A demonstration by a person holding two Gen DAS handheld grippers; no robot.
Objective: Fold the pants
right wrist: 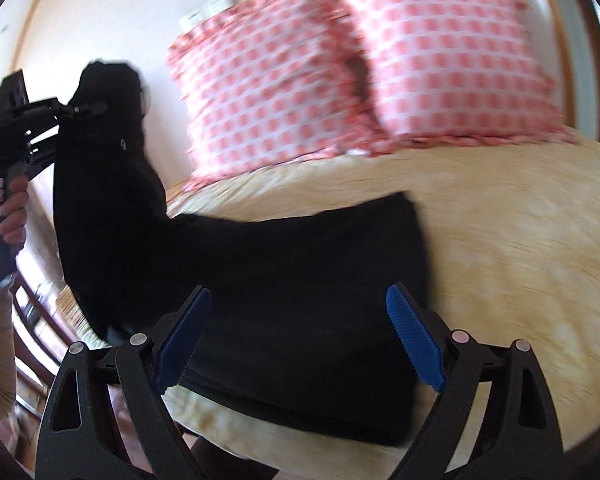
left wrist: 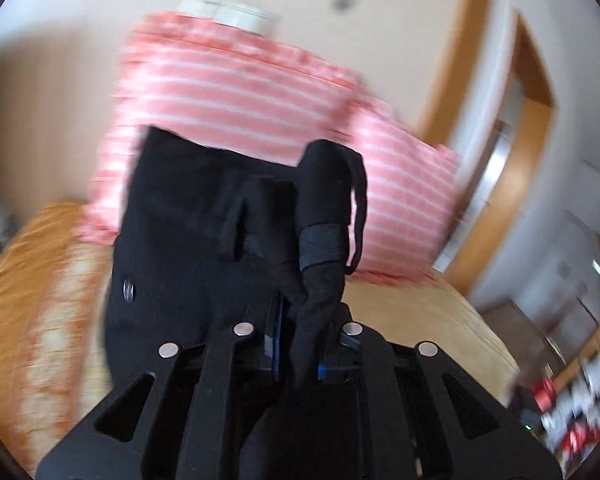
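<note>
Black pants [right wrist: 300, 280] lie partly folded on the cream bed cover [right wrist: 520, 240], one end lifted at the left. My left gripper [right wrist: 96, 110] is shut on that raised end and holds it up in the air, with the cloth hanging down from it. In the left wrist view the black pants [left wrist: 188, 240] drape over and between the closed fingers of my left gripper [left wrist: 300, 320]. My right gripper [right wrist: 300, 332] stands open low over the near part of the flat pants, its blue pads [right wrist: 416, 340] wide apart with nothing pinched.
Two pink checked pillows [right wrist: 360, 80] lean at the head of the bed against a pale wall. A person's hand [right wrist: 12, 208] grips the left tool's handle. The left wrist view shows a pink pillow [left wrist: 240, 100], a wooden door frame [left wrist: 540, 120] and cluttered shelves [left wrist: 572, 400] at the right.
</note>
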